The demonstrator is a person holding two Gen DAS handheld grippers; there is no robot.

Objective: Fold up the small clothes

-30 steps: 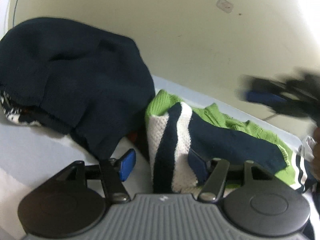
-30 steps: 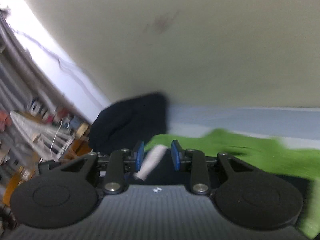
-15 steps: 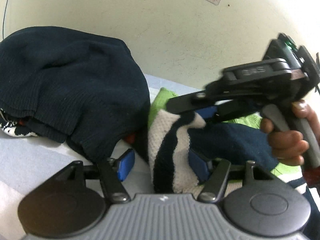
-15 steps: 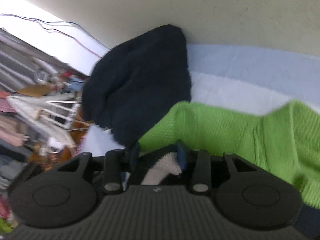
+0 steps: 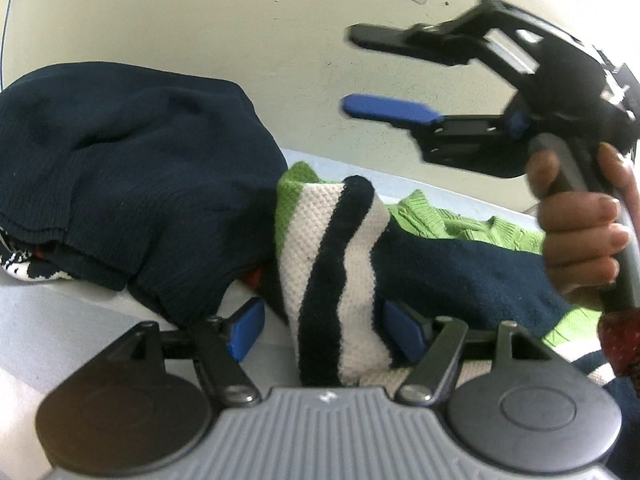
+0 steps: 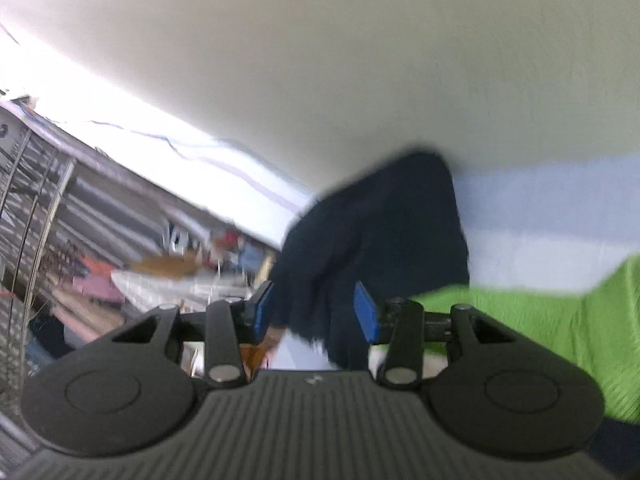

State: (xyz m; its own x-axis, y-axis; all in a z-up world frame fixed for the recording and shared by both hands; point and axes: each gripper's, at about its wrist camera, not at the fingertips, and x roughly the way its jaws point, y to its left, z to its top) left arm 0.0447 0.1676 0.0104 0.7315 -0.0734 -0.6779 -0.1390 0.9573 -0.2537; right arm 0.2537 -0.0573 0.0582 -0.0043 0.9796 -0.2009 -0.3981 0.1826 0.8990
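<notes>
The left gripper [image 5: 326, 330], jaws opening, straddles the striped knit sleeve [image 5: 336, 280] without pinching it, the navy sweater heap [image 5: 120, 176] crowding its ten o'clock, while the right gripper [image 5: 356, 70], opening and empty, hovers at two o'clock before the wall [image 5: 240, 20].

Striped sweater [image 5: 332, 272]: coarse waffle-knit cloth in cream and navy bands, matt; green part [image 5: 432, 216] a finer ribbed knit.
Navy garment [image 5: 132, 168]: soft ribbed knit cloth, matt, slightly fuzzy.
Left claw [image 5: 326, 326]: matt black plastic arms with bright metal rivets, smooth blue pads [image 5: 245, 330], ribbed grey plastic housing.
Right claw [image 5: 372, 74]: same black plastic, blue pad smooth with faint sheen.
Wall [image 5: 200, 12]: painted, matt, speckled.
Surface [image 5: 60, 320]: pale smooth cloth.
</notes>
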